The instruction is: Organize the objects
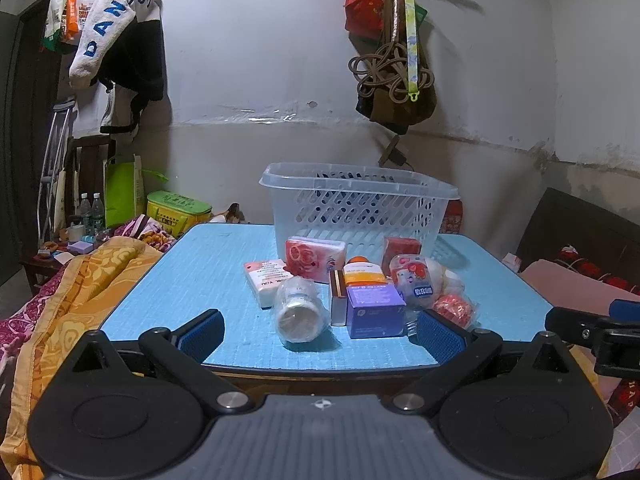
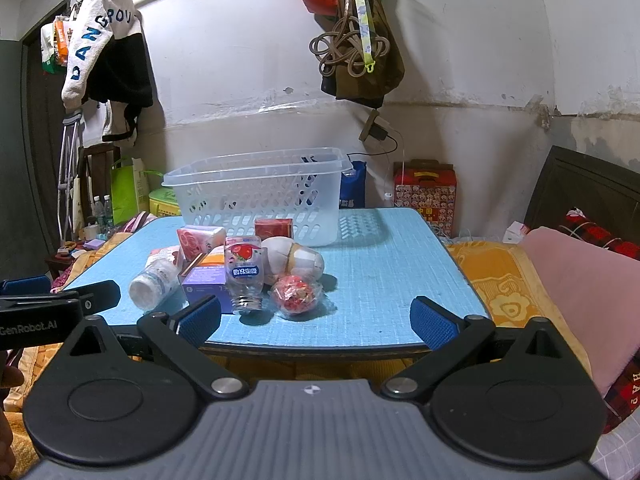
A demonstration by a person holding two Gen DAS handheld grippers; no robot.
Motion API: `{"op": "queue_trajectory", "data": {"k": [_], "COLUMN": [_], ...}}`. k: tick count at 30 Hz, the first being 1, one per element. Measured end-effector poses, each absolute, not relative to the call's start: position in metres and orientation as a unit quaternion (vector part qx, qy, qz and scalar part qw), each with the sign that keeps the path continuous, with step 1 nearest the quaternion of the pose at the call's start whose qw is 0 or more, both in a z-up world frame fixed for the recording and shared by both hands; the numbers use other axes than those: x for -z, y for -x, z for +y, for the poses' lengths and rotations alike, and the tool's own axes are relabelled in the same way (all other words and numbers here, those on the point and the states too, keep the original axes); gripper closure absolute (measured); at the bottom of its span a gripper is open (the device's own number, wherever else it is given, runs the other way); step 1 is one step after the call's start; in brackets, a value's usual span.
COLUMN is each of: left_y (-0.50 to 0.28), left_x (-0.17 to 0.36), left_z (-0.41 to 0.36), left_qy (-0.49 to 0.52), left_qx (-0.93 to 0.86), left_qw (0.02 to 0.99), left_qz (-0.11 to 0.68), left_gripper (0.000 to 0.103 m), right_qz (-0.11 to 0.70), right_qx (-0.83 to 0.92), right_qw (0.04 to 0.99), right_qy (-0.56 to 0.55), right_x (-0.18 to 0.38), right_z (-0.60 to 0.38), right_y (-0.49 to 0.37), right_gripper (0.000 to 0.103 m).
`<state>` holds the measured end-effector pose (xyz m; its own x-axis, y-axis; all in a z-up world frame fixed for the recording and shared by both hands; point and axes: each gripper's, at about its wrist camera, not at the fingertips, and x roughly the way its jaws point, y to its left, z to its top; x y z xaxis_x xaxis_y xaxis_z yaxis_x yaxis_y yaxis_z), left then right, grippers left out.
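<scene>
A clear plastic basket (image 1: 356, 204) (image 2: 256, 196) stands at the back of the blue table (image 1: 192, 276) (image 2: 384, 272). In front of it lies a cluster: a purple box (image 1: 374, 310) (image 2: 204, 282), a lying white-capped jar (image 1: 298, 312) (image 2: 154, 280), a lying clear bottle (image 1: 412, 280) (image 2: 245, 276), a pink rose packet (image 1: 314, 258) (image 2: 200, 240), a red wrapped ball (image 1: 454, 308) (image 2: 296, 294), a red box (image 1: 402, 250) (image 2: 274, 228), and an orange-labelled bottle (image 1: 362, 272). My left gripper (image 1: 322, 332) is open and empty at the table's near edge. My right gripper (image 2: 316, 318) is open and empty at the near edge.
Yellow and pink bedding (image 1: 80, 280) (image 2: 560, 276) lies on both sides of the table. Bags and a jacket (image 1: 120, 40) hang on the back wall. A red gift box (image 2: 424, 192) stands behind the table. The other gripper shows at each view's edge (image 1: 592, 328) (image 2: 52, 304).
</scene>
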<state>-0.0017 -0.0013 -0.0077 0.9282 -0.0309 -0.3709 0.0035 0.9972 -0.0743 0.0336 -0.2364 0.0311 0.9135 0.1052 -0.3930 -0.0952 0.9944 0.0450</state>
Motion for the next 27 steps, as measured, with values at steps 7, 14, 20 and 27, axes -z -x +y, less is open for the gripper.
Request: {"op": "queue_trajectory", "data": {"k": [7, 14, 20, 27], "left_y": [-0.001, -0.024, -0.067, -0.115], "left_x": [0.007, -0.012, -0.004, 0.027], "left_z": [0.0, 0.014, 0.048, 0.054], "left_qy": [0.04, 0.013, 0.02, 0.055], "left_qx": [0.012, 0.007, 0.035, 0.07], "left_qw": [0.978, 0.972, 0.957, 0.938], "left_qz": [0.202, 0.234, 0.286, 0.334], "left_gripper": [0.0, 0.0, 0.001, 0.007], "right_qz": [0.192, 0.207, 0.257, 0.273], "right_qx": [-0.049, -0.081, -0.091, -0.123], "right_qw": [0.98, 0.975, 0.962, 0.954], "right_qy": [-0.01, -0.012, -0.001, -0.012], "right_x": [-0.029, -0.035, -0.025, 0.006], "right_z": [-0.237, -0.242, -0.256, -0.255], "right_y": [-0.036, -0.07, -0.11, -0.139], "right_gripper": [0.0, 0.0, 0.001, 0.023]}}
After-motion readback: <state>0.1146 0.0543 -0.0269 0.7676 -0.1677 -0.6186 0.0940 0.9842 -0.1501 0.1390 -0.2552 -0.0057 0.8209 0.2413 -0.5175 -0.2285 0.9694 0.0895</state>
